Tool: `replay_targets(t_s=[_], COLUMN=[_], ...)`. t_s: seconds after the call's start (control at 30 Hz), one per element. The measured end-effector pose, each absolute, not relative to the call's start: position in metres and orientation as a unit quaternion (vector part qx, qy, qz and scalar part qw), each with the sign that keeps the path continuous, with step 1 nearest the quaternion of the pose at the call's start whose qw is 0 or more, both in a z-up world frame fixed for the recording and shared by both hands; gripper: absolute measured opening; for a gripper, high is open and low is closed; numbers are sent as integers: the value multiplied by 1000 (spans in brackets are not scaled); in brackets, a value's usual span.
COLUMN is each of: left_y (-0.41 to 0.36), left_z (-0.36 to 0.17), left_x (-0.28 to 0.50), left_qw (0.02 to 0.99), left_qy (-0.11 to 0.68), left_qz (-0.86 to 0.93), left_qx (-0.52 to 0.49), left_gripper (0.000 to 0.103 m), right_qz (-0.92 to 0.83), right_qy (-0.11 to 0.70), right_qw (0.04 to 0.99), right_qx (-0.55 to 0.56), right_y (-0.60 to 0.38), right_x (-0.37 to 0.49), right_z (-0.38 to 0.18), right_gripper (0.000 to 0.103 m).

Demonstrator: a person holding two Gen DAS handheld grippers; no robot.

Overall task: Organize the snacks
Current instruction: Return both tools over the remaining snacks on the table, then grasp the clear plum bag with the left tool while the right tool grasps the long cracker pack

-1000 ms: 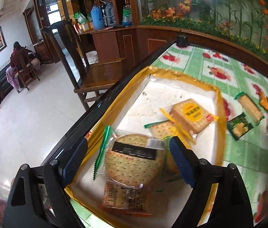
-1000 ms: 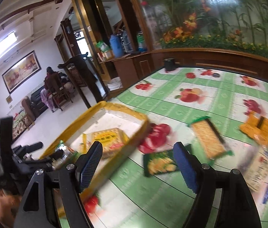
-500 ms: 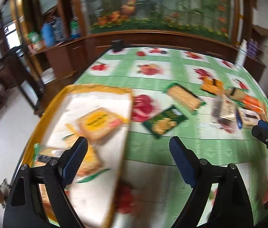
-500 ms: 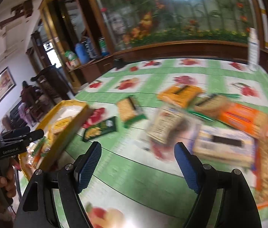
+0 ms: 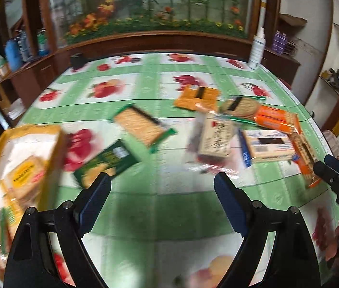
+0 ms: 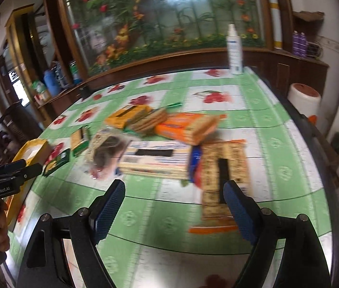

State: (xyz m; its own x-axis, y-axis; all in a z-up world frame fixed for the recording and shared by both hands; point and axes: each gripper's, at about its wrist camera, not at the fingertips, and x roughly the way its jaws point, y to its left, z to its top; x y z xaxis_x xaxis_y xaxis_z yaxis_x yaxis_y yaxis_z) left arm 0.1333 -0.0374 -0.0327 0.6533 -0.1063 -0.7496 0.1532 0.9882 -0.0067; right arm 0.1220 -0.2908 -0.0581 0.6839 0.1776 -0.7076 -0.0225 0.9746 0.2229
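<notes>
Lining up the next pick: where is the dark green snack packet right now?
In the left wrist view the dark green snack packet lies on the tablecloth just right of the yellow tray, near the left gripper.

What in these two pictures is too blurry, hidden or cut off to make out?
- Left view: the yellow tray runs off the left edge and is motion-blurred; the packets inside cannot be counted.
- Both views: printing on the snack packs is smeared, so brands are unreadable.
- Right view: the long pack is partly hidden behind the right gripper.
- Right view: the left gripper is seen side-on at the edge, jaws unclear.
</notes>
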Motion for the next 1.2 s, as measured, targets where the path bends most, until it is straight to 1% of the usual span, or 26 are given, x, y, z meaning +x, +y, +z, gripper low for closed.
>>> replay_targets(t_s=[0.33,0.83,0.93,1.2], left_y=[-73,-97,-103,-107], left_z=[-48,-73,-79,-81], left_x=[172,207,210,213], left_qw=[895,881,878,884], left_qy=[429,452,457,446], left_qz=[-116,-115,-112,-114], left_qx=[36,74,84,79], left_gripper=[88,88,88,89], right_qz=[3,-19,-19,-27], right_qy=[417,455,462,491], right_qw=[902,888,885,871], right_qx=[113,58,49,17], right_y=[-323,-310,-309,-302], right_x=[135,166,172,187], right_z=[-69,-90,-92,-101], right_gripper=[89,89,88,87])
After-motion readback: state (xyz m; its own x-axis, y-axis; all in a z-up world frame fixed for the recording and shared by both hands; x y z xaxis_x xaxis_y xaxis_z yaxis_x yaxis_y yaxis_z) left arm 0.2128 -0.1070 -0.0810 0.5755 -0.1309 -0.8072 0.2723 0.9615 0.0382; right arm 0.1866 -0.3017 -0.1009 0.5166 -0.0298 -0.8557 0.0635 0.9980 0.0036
